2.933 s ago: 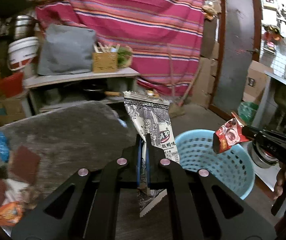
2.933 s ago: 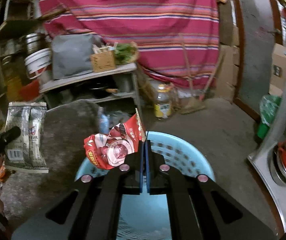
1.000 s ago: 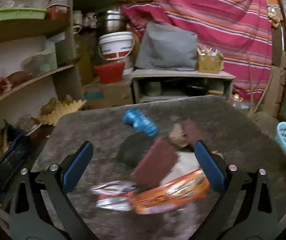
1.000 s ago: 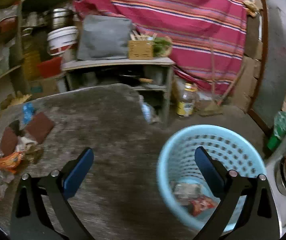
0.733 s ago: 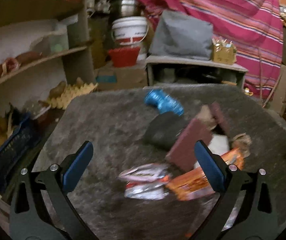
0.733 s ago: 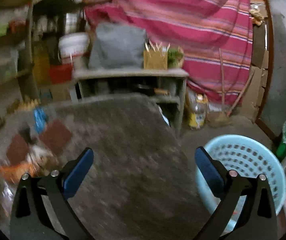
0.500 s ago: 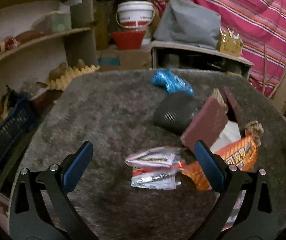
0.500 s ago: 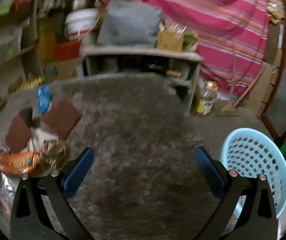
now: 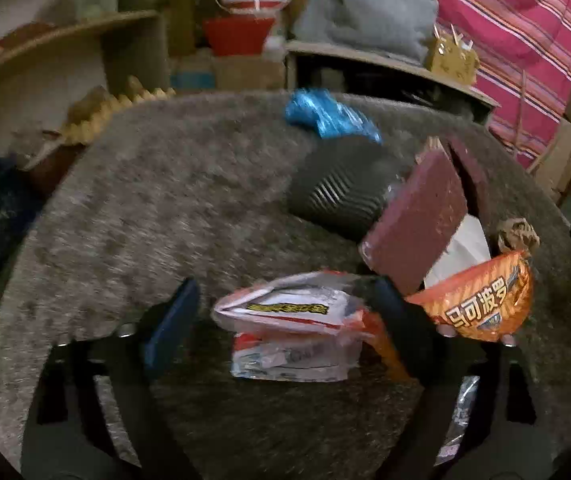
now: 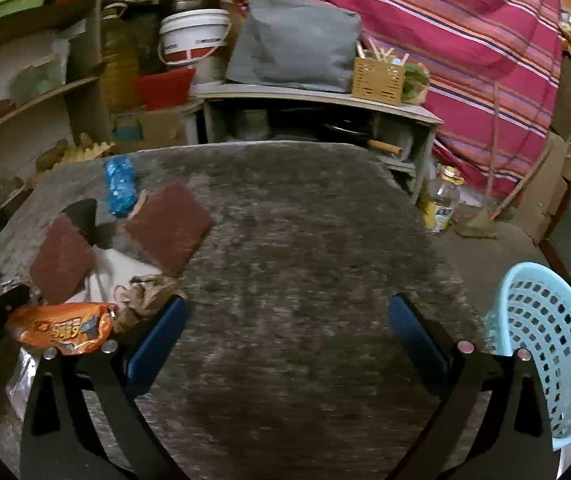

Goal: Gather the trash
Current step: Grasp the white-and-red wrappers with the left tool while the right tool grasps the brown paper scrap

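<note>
A white and red snack wrapper (image 9: 289,312) lies on the grey fuzzy table (image 9: 145,208), between the fingers of my left gripper (image 9: 285,316). Its jaws are closing, and a small gap still shows at each pad. Just right of it sits an orange snack bag (image 9: 481,304), with a maroon pad (image 9: 417,216), a dark pouch (image 9: 337,192), a blue wrapper (image 9: 329,116) and crumpled brown paper (image 9: 517,232) behind. My right gripper (image 10: 285,336) hangs open over bare table, right of the orange bag (image 10: 61,328), with nothing between its fingers.
A light blue basket (image 10: 545,340) stands on the floor off the table's right edge. Shelves (image 9: 57,40) crowd the left side. A low bench (image 10: 317,100) with a grey cushion and a bucket stands behind the table. A bottle (image 10: 441,204) is on the floor.
My left gripper has come down onto the trash pile and its jaws have narrowed around the white wrapper. My right gripper has swung left from the basket to over the table.
</note>
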Action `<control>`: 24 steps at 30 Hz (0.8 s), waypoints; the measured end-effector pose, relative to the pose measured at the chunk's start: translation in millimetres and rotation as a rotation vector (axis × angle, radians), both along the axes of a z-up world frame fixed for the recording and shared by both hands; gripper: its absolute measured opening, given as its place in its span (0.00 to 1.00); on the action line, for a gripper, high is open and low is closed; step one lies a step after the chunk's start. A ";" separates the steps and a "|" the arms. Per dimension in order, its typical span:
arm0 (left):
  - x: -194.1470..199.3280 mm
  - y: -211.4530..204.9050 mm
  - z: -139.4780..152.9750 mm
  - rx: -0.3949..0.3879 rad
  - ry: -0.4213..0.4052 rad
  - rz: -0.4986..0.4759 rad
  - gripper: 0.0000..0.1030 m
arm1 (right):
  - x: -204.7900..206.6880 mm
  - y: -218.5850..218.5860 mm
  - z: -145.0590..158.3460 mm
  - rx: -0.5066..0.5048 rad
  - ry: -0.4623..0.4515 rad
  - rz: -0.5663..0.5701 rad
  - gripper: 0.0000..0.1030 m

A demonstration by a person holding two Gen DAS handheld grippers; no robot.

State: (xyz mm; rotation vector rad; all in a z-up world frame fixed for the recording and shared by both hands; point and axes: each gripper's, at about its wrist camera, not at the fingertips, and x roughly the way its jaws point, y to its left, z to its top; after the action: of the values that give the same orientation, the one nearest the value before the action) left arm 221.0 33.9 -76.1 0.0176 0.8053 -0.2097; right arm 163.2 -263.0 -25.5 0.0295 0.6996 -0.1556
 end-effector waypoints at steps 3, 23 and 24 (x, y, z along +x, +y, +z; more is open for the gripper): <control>0.2 -5.1 0.5 0.010 -0.003 -0.020 0.71 | 3.9 6.0 -4.9 0.006 0.019 0.011 0.96; -15.7 52.6 41.8 0.006 -0.152 0.107 0.70 | 25.4 52.7 -12.7 0.025 0.030 0.101 0.93; -15.8 52.8 41.8 0.006 -0.153 0.107 0.70 | 27.8 54.6 -13.9 0.032 0.036 0.107 0.89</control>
State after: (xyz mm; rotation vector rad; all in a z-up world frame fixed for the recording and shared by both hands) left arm 205.2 86.7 -34.2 -0.0042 0.6527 -0.1030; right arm 191.0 -208.5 -39.4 0.0196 0.7381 -0.0425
